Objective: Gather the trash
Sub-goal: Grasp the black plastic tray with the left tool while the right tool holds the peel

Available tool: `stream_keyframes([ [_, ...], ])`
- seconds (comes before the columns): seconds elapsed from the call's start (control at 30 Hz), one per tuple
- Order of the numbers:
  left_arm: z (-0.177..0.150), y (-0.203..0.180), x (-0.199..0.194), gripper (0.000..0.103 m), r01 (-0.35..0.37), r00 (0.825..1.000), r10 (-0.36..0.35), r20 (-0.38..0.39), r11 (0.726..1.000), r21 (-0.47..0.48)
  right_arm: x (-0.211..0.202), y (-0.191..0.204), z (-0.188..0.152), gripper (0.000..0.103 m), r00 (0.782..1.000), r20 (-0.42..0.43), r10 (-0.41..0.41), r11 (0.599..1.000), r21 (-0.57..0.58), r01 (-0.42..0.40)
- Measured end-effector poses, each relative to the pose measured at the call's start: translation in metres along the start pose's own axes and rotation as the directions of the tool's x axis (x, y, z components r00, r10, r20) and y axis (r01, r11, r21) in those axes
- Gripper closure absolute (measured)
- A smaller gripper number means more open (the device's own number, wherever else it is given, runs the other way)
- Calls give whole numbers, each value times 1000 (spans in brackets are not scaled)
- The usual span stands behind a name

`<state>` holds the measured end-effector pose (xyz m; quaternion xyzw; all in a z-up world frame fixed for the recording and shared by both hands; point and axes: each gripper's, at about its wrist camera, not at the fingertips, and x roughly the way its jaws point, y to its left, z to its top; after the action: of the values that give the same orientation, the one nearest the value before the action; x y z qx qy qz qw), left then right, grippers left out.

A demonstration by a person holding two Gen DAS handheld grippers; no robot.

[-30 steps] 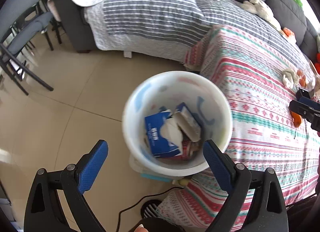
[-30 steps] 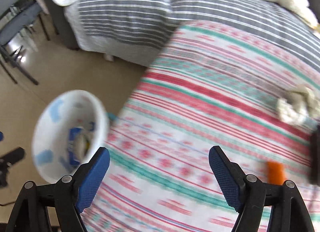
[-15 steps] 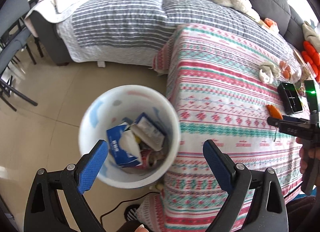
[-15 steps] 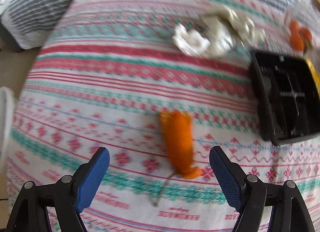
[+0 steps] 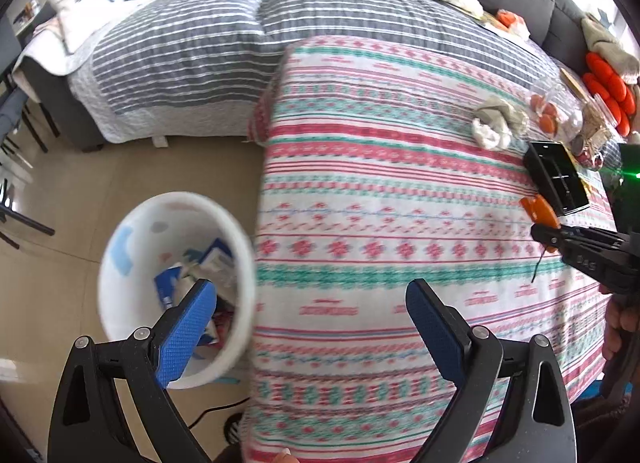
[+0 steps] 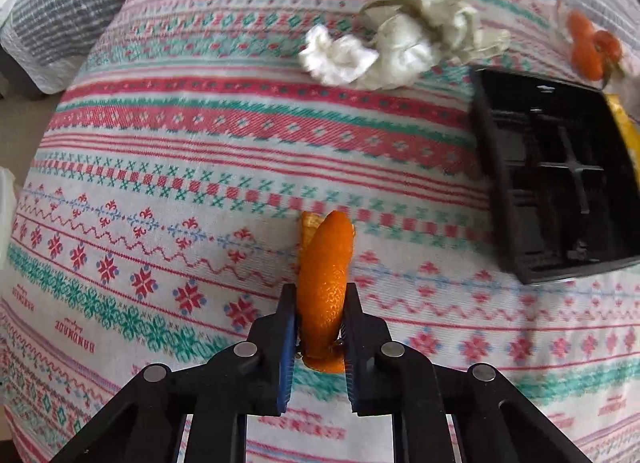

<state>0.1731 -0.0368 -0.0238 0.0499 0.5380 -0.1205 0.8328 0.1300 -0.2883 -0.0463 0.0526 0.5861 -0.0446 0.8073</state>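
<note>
Right tongs point(image 6: 320, 303): clamped on orange peel point(image 6: 326, 275)
Left tongs point(image 5: 308, 315): apart, empty
White bin point(image 5: 132, 263): on floor, holding trash

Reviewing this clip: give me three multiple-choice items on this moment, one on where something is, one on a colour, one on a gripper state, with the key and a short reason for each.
1. Where is the white trash bin?
A. On the patterned cloth
B. On the floor beside the cloth-covered table
C. On the grey sofa

2. What colour is the tray lying near the crumpled tissue?
A. Black
B. White
C. Green

3. What is the right gripper doing?
A. Open above the tissue
B. Shut on nothing
C. Shut on the orange peel

Key: 1 B, the left wrist view shows the bin on the tiled floor at the edge of the patterned cloth. 2 A, the tray is black in both views. 3 C, the blue pads press the peel from both sides, while the left gripper is open.
</note>
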Motion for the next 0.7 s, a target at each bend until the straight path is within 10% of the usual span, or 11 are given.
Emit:
stream_keyframes([
  [0.7, 36, -223, 41, 6, 214, 977, -214, 18, 977, -3, -85, -191, -53, 87, 990, 132, -56, 947, 321, 11],
])
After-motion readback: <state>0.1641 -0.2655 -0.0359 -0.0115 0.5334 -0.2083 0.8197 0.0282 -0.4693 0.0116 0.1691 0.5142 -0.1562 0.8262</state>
